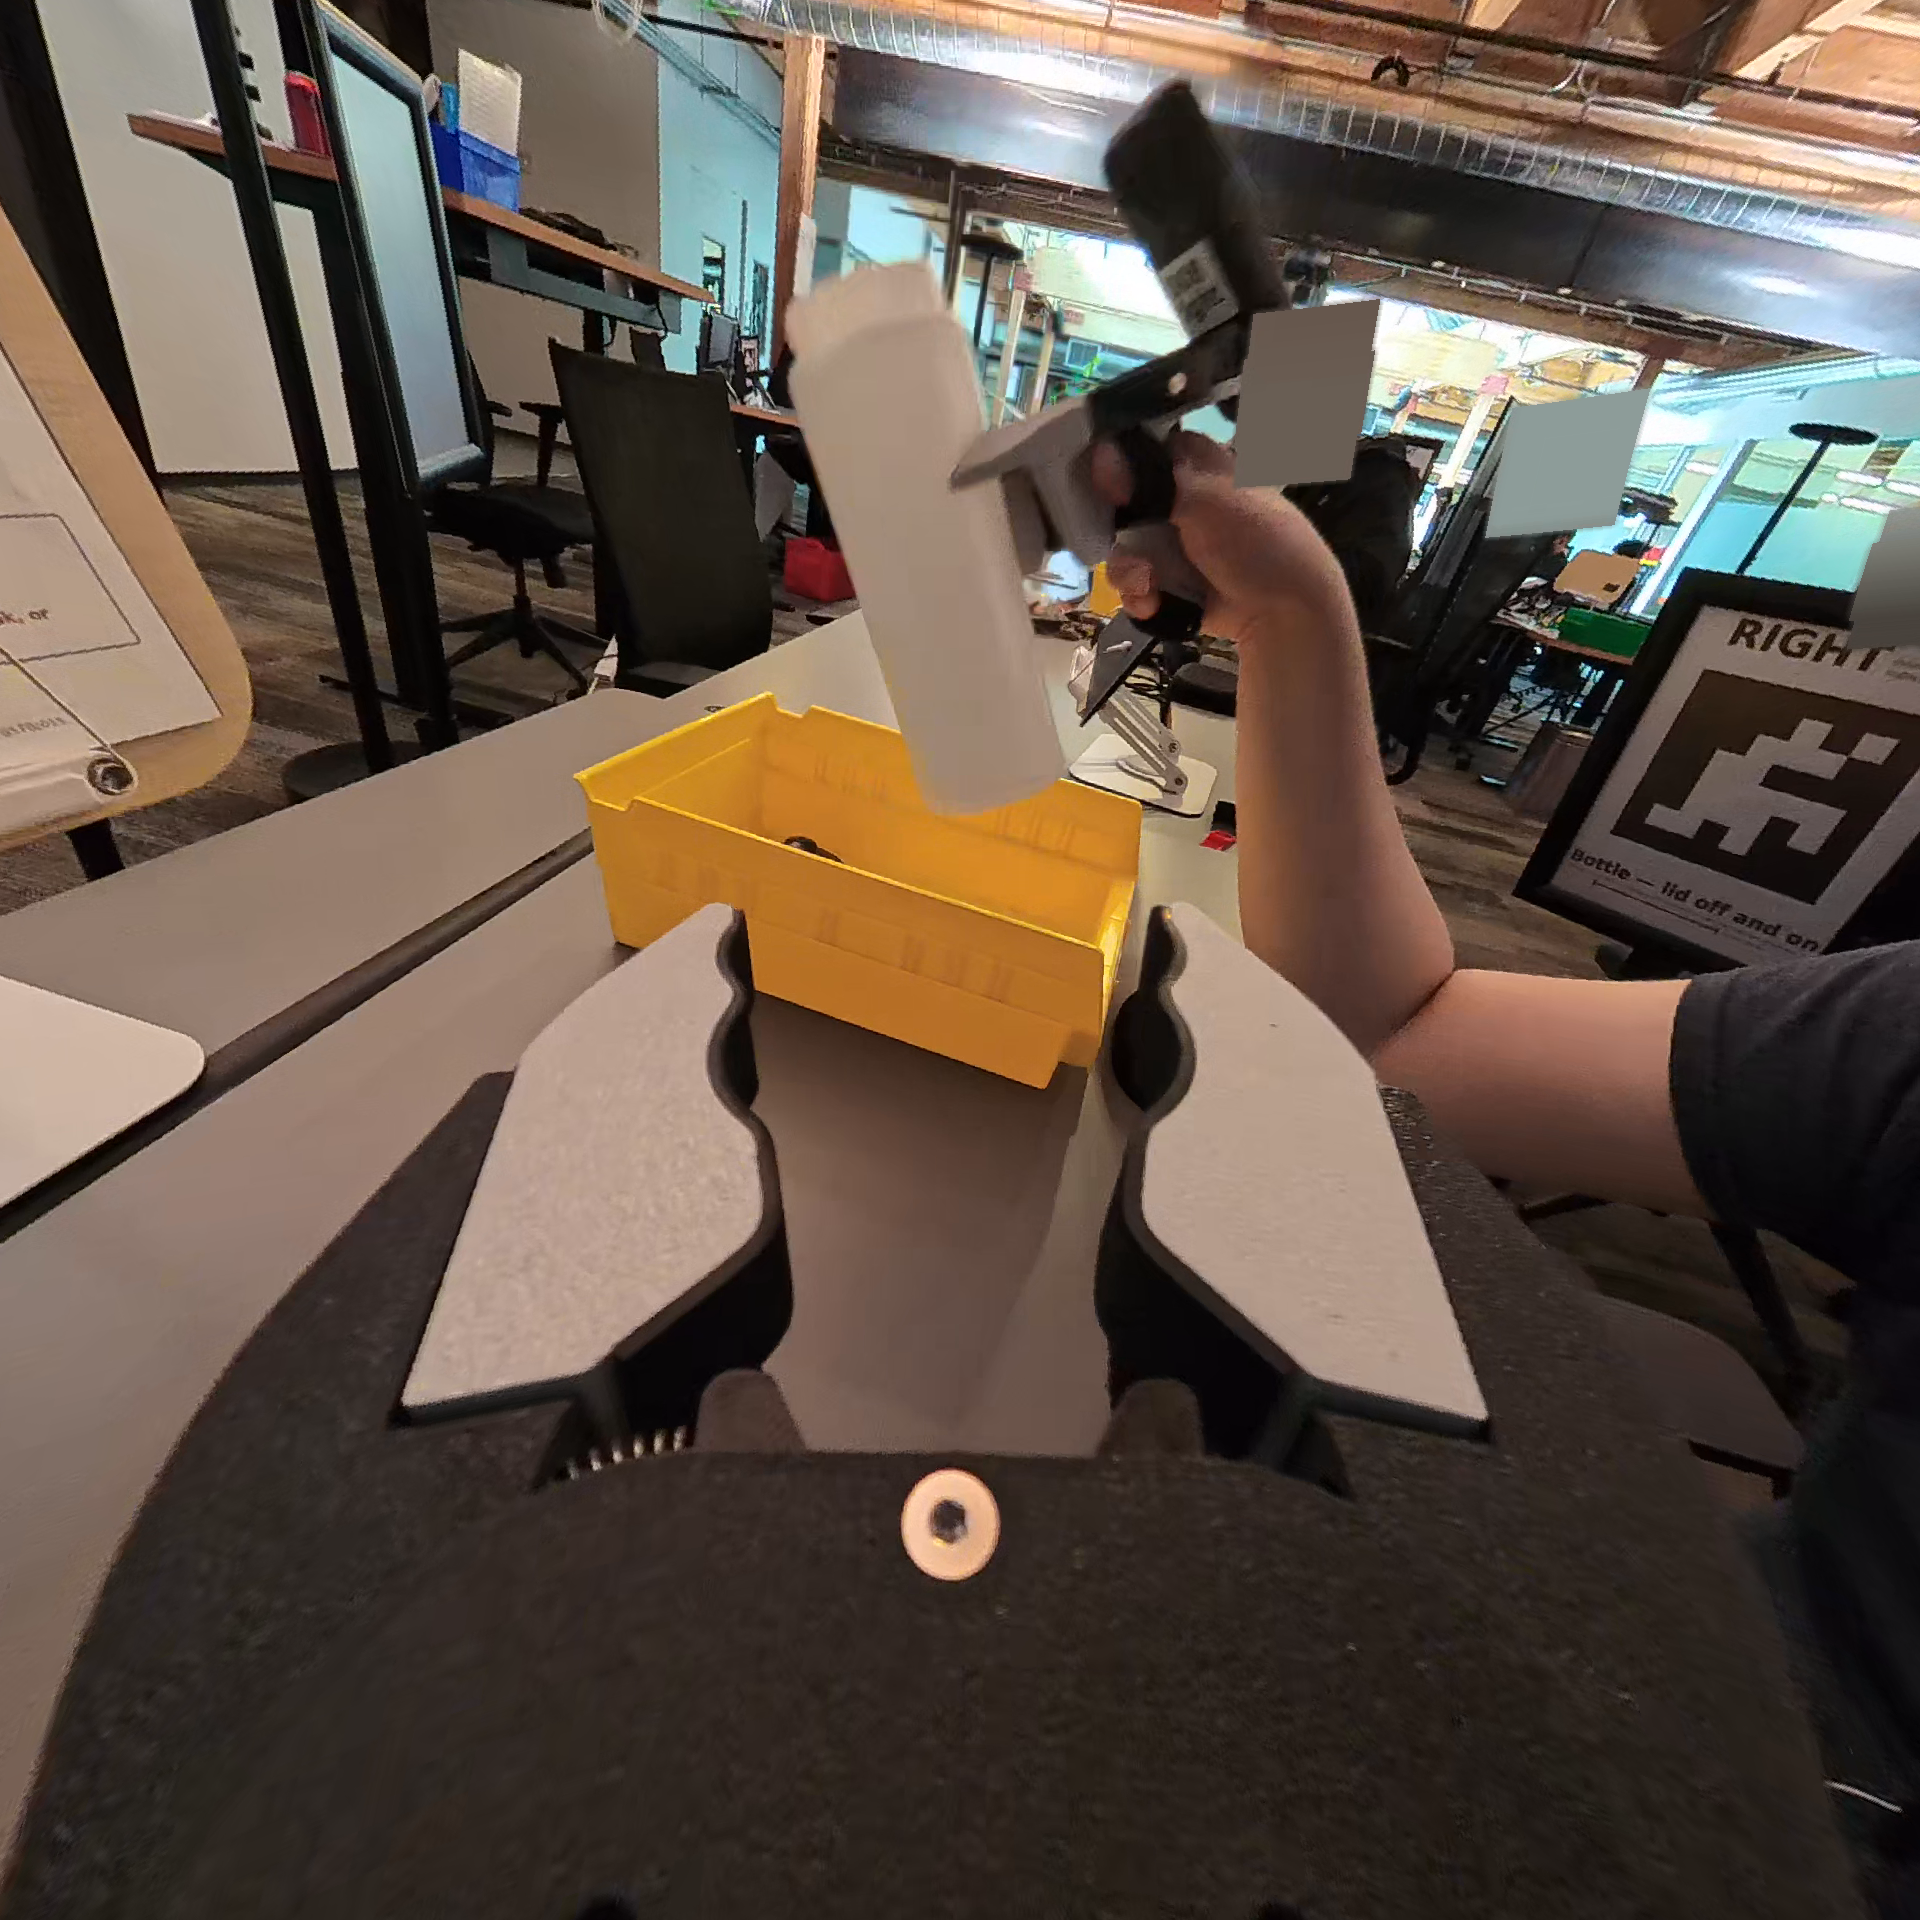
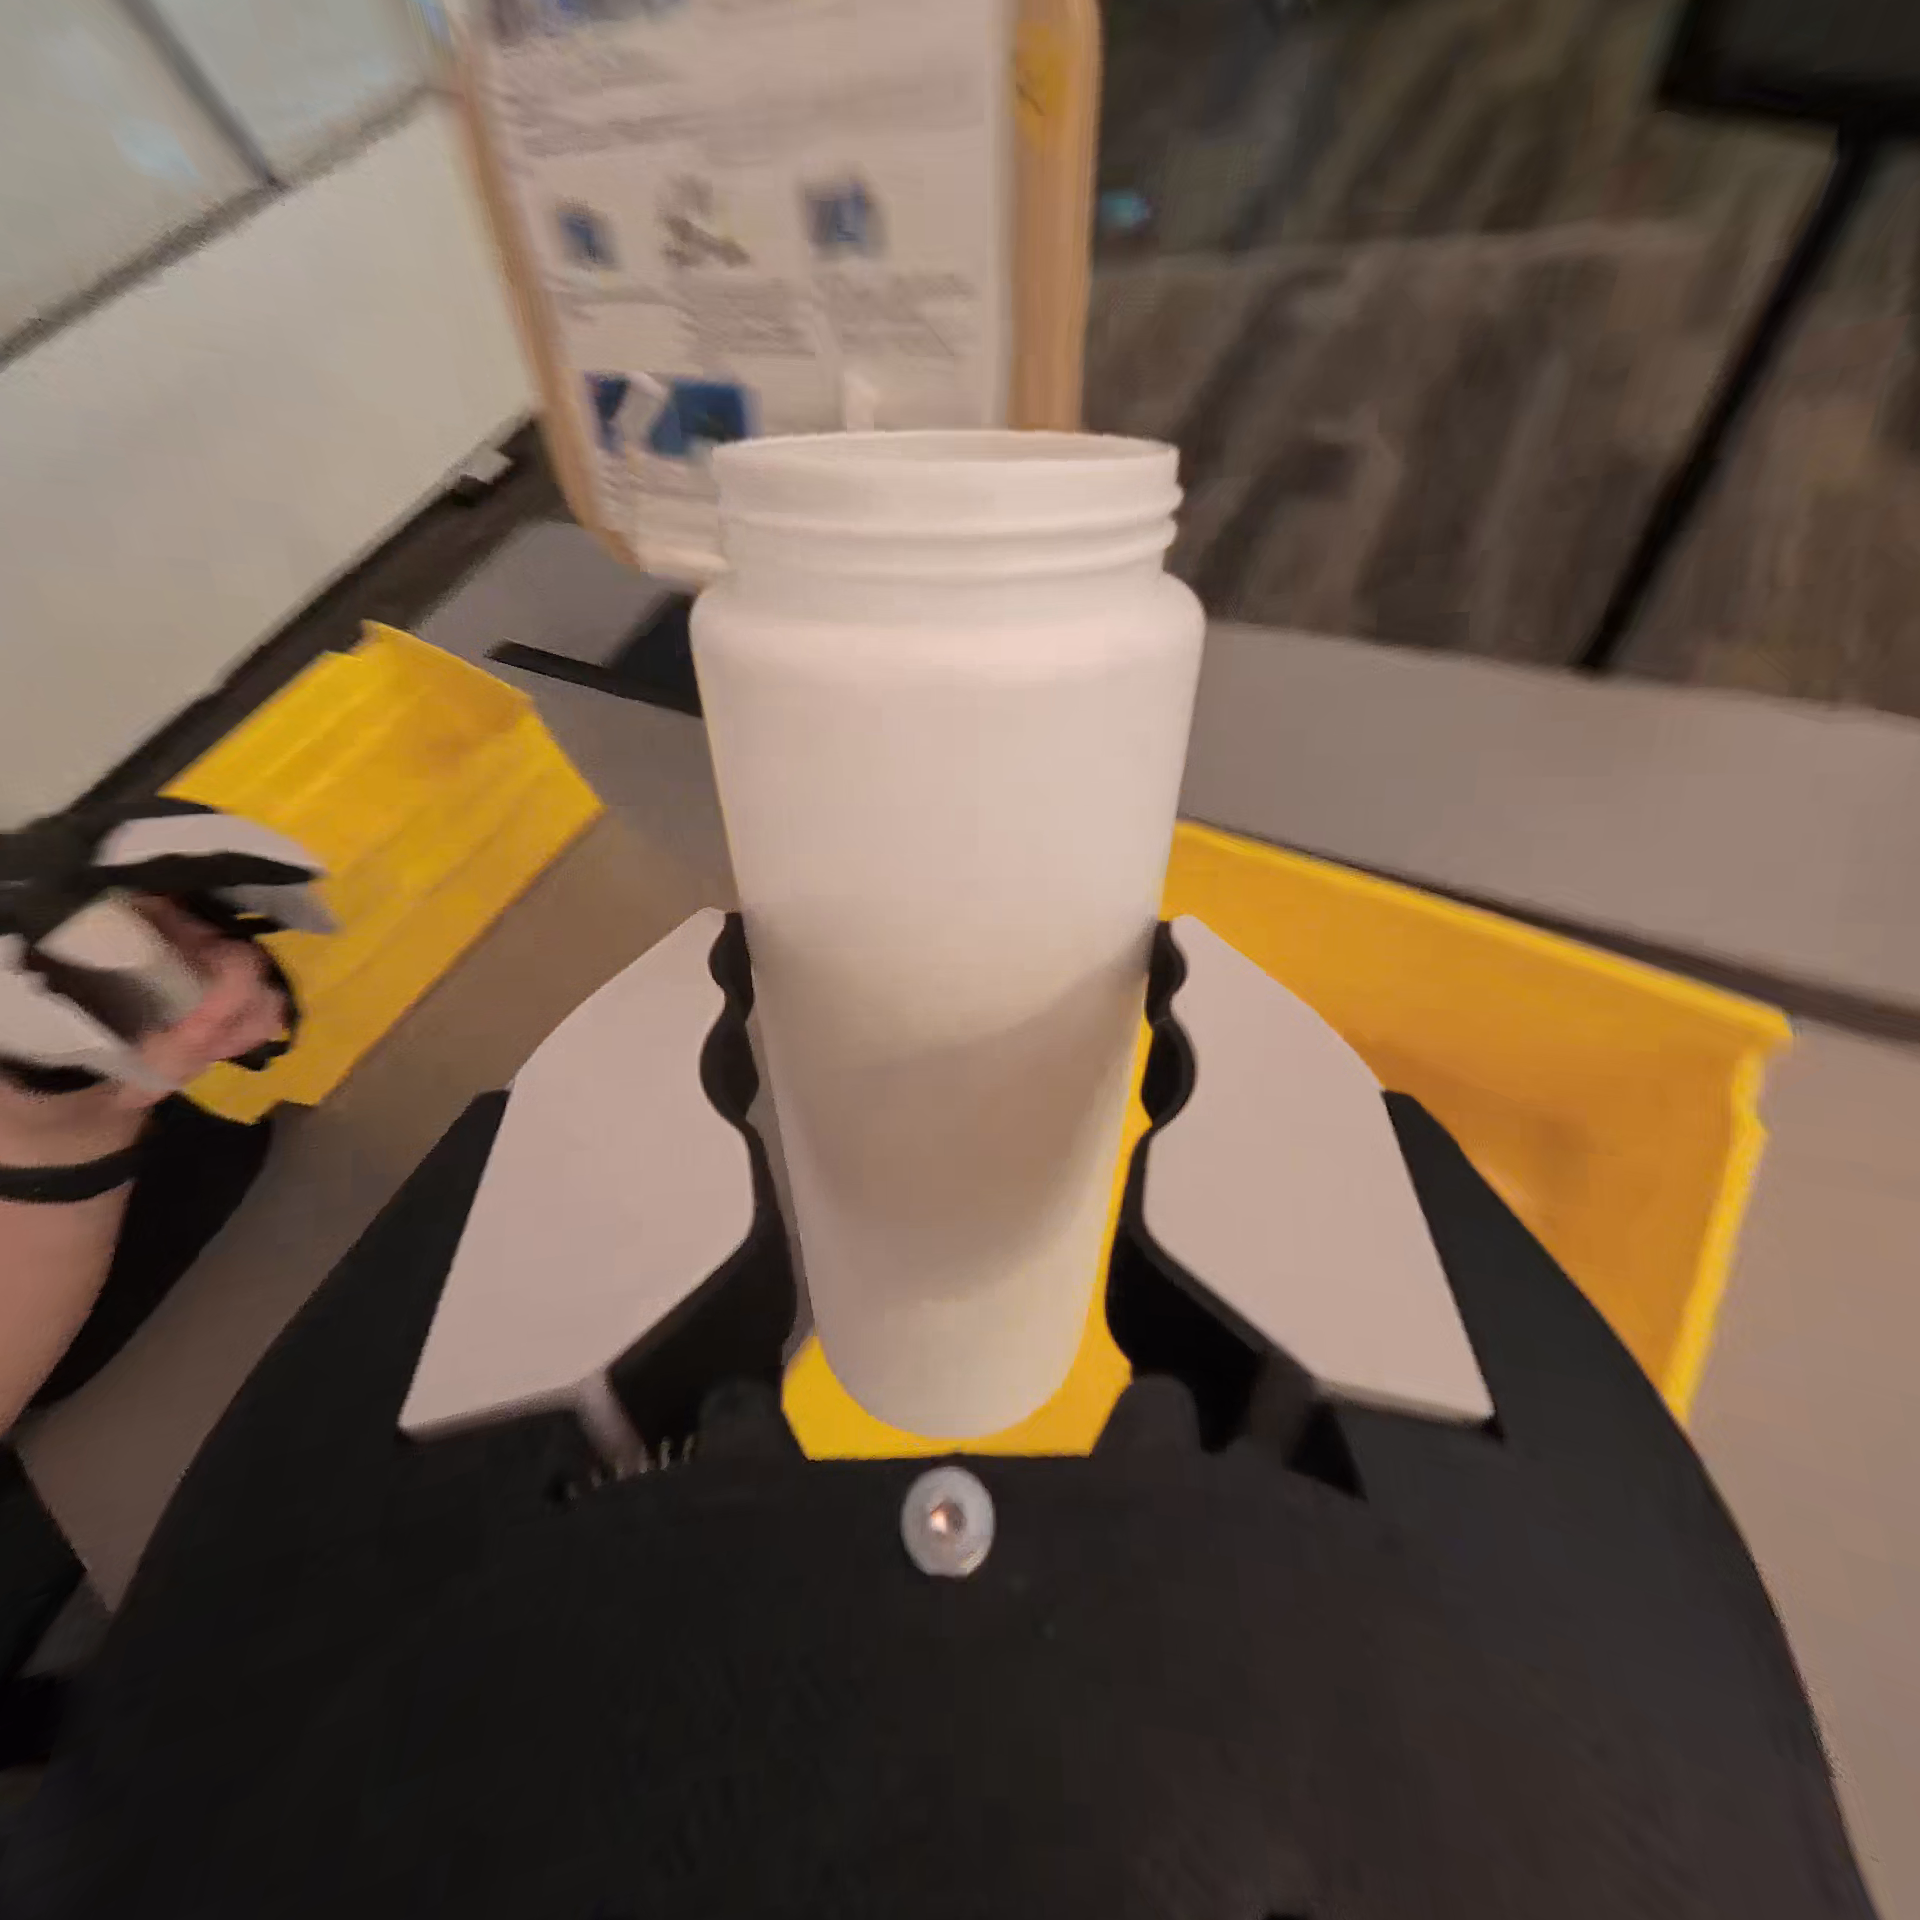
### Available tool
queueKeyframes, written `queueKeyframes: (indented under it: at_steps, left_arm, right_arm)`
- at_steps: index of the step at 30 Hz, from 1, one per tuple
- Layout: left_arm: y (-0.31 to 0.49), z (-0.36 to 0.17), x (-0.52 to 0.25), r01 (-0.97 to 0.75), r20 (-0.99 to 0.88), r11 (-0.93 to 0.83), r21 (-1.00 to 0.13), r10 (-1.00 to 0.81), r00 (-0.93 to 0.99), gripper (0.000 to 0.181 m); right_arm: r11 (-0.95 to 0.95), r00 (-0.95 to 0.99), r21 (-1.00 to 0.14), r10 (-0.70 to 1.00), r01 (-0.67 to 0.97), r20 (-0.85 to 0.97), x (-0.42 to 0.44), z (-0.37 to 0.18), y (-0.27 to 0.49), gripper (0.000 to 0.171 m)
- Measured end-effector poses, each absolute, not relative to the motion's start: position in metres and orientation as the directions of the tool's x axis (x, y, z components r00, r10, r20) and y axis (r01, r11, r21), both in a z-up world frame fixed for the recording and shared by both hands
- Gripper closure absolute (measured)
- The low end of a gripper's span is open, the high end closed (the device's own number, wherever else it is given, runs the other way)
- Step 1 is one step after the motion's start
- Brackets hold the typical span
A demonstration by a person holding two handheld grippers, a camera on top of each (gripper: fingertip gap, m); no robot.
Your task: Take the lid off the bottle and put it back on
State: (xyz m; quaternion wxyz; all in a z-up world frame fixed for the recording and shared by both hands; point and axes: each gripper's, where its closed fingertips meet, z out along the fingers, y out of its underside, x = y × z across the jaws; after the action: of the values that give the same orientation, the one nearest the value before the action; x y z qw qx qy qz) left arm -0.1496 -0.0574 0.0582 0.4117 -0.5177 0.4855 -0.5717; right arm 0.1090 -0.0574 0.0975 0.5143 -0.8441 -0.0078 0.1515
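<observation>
Grey tabletop (image 1: 312,935), yellow plastic bin (image 1: 883,935) mid-frame. Right gripper (image 2: 951,1039) clenched on the tall white matte plastic bottle (image 2: 951,935), held tilted above the bin, threaded neck bare, lid off. Left gripper (image 1: 945,997) released, empty. Bottle looks light, rigid, smooth; mid-body grip suits it. Small dark object in the bin, possibly the lid; can't tell.

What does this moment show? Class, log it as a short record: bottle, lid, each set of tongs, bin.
bottle: white bottle, lifted above the bin, tilted, threaded mouth open
lid: off; a small dark item lies in the bin, too small to identify
right tongs: shut on the bottle's body
left tongs: open, empty, low over the grey table
bin: yellow bin on the table
</observation>
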Motion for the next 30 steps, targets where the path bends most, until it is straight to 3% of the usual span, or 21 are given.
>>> queueKeyframes:
  at_steps: [3,6,9,17,25,28,30]
  left_arm:
    - [-0.056,0.057,-0.151,-0.043,0.204,-0.200,-0.979,-0.972,-0.119,0.110]
    - [-0.053,0.057,-0.151,-0.036,0.207,-0.204,-0.978,-0.972,-0.110,0.112]
    - [-0.051,0.056,-0.151,-0.035,0.203,-0.200,-0.979,-0.974,-0.102,0.114]
    - [-0.050,0.051,-0.150,-0.068,0.206,-0.200,-0.977,-0.974,-0.092,0.113]
    - [-0.041,0.054,-0.155,-0.080,0.207,-0.202,-0.976,-0.976,-0.062,0.111]
    - [-0.026,0.061,-0.171,-0.117,0.177,-0.177,-0.977,-0.984,0.011,0.108]
    - [0.004,0.056,-0.197,-0.239,0.107,-0.152,-0.959,-0.976,0.191,0.125]
  right_arm:
    - [-0.664,0.950,-0.710,-0.004,-0.236,-0.312,0.142,0.040,-0.055,0.097]
    - [-0.824,0.866,-0.484,-0.015,-0.293,-0.499,0.136,-0.020,-0.045,0.097]
    - [-0.893,0.798,-0.280,-0.130,-0.352,-0.589,0.141,-0.074,-0.036,0.097]
    - [-0.922,0.793,-0.099,-0.264,-0.375,-0.549,0.145,-0.124,-0.039,0.096]
    - [-0.917,0.816,-0.180,-0.212,-0.356,-0.538,0.144,-0.110,-0.030,0.097]
    - [-0.884,0.850,-0.335,-0.118,-0.325,-0.513,0.148,-0.073,-0.028,0.094]
    - [-0.824,0.904,-0.469,-0.113,-0.317,-0.413,0.168,-0.046,-0.033,0.091]
